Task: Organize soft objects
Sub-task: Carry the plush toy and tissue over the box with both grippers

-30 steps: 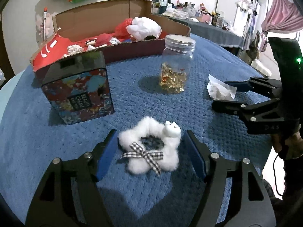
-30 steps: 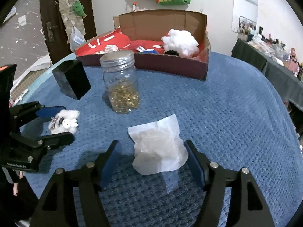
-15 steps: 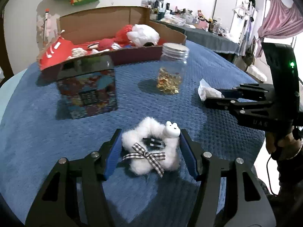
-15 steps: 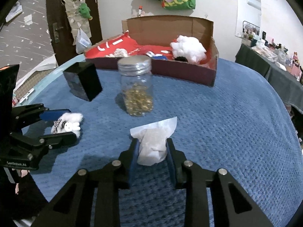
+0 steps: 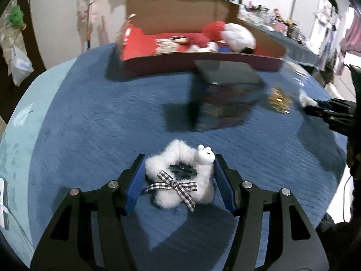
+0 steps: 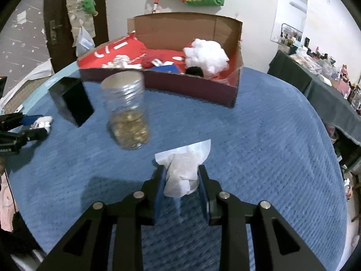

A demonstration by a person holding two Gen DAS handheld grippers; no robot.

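Left gripper (image 5: 178, 177) clamped on fluffy white scrunchie (image 5: 180, 176), right gripper (image 6: 181, 180) nearly closed, pinching white paper-wrapped wad (image 6: 183, 171), both just above blue tablecloth (image 6: 270, 146), probably to carry into cardboard box (image 6: 191, 85) holding other soft items.

left tool (image 5: 178, 176) closed on fluffy toy (image 5: 180, 176), swung aside | right tool (image 6: 181, 181) clamped tissue (image 6: 183, 169)

Fluffy white plush ornament (image 5: 180, 176) with checked cloth bow; crinkled white paper packet (image 6: 183, 171); clear glass-like jar (image 6: 126, 113), matt metal lid; corrugated cardboard box (image 6: 187, 85); surface (image 6: 270, 146) in blue, waffle-textured cloth.
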